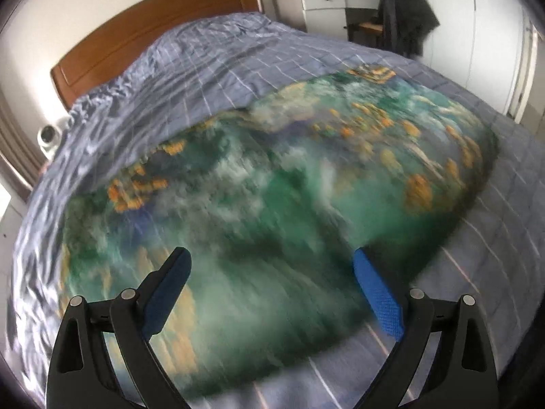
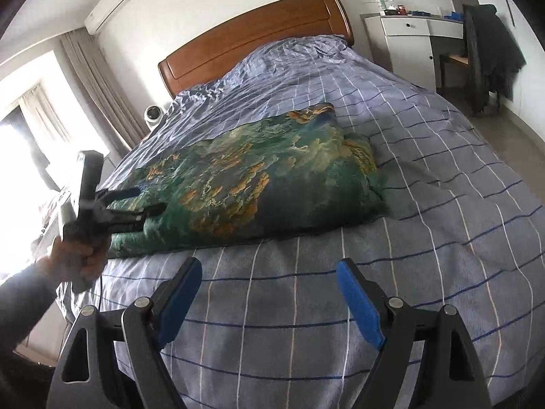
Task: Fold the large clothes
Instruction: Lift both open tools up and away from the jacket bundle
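From the left wrist, the left gripper [image 1: 272,262] hangs over a green and orange patterned garment [image 1: 272,177] spread on the blue checked bed cover [image 1: 211,68], its jaws wide apart with nothing between them; the picture is blurred. A wooden headboard [image 1: 150,30] stands behind. From the right wrist, the right gripper [image 2: 269,276] stands above bare bed cover [image 2: 442,177] just in front of the garment [image 2: 245,177], jaws wide apart and empty. At the left, a hand [image 2: 85,252] holds the left gripper [image 2: 143,204] against the garment's near left edge.
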`<state>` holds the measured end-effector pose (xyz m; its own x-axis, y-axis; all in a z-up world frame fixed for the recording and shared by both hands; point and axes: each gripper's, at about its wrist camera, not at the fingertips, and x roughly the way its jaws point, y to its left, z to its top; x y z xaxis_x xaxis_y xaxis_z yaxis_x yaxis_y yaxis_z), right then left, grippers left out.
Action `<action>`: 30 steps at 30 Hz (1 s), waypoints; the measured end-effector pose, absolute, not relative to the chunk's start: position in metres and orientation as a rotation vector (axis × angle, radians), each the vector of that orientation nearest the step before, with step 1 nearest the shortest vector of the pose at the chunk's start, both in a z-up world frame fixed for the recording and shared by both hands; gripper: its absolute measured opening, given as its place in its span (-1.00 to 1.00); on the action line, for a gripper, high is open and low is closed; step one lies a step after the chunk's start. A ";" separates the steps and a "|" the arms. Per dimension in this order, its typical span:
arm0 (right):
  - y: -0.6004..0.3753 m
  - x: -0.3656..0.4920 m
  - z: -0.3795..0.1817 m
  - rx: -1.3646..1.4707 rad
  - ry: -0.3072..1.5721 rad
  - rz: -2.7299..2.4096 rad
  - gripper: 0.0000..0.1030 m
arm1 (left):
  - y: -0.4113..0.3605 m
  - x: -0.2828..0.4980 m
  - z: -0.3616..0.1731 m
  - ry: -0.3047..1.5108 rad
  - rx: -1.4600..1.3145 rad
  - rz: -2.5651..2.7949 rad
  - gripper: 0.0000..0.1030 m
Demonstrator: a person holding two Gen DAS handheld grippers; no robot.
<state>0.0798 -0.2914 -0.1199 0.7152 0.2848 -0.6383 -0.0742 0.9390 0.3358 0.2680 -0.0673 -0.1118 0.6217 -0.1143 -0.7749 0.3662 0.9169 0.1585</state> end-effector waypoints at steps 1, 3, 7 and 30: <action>-0.292 0.080 -0.120 0.294 0.752 0.195 0.62 | -0.067 0.260 -0.113 0.873 0.307 -0.295 0.88; -0.295 0.081 -0.123 0.294 0.756 0.170 0.62 | -0.070 0.245 -0.118 0.897 0.311 -0.309 0.88; -0.306 0.086 -0.135 0.340 0.789 0.112 0.62 | -0.082 0.230 -0.121 0.932 0.348 -0.243 0.88; -0.306 0.093 -0.142 0.366 0.806 0.081 0.63 | -0.102 0.213 -0.093 0.846 0.248 -0.262 0.88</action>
<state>0.0927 -0.3057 -0.1421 0.6932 0.2089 -0.6898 0.0670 0.9343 0.3501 0.2132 -0.1023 -0.0926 0.6346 -0.1289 -0.7620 0.3240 0.9395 0.1110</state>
